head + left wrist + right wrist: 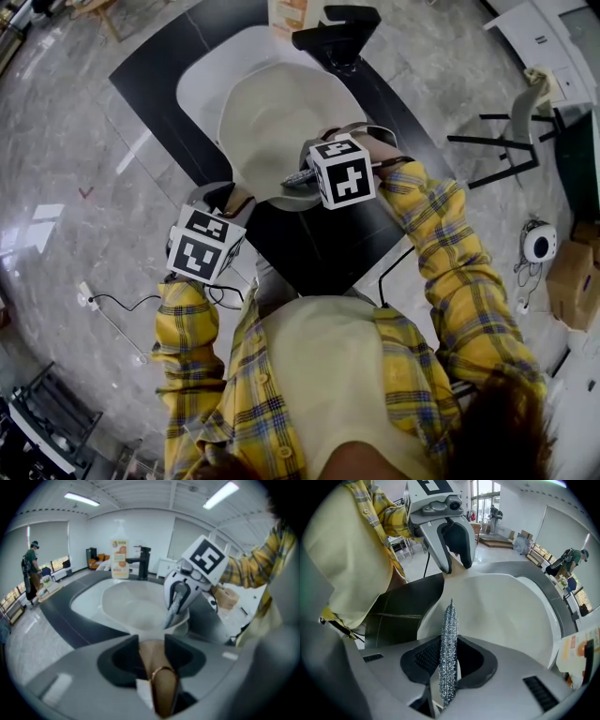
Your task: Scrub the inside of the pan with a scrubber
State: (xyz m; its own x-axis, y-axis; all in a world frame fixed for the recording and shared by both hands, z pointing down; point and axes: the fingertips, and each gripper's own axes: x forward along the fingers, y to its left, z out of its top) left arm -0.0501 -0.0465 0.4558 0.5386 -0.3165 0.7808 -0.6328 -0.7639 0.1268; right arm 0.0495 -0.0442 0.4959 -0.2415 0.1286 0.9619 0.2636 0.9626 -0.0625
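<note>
The right tool [449,641] grips the scrubber [450,618] inside the pan [506,616], whose handle [158,672] the left tool [151,640] clamps.

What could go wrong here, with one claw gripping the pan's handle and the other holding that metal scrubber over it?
The right gripper pinches the scrubber as a thin upright strip, so hard rubbing might twist it or pull it loose. The left gripper holds the pan only by its handle, so a firm push could tip or swing the pan over the sink.
</note>
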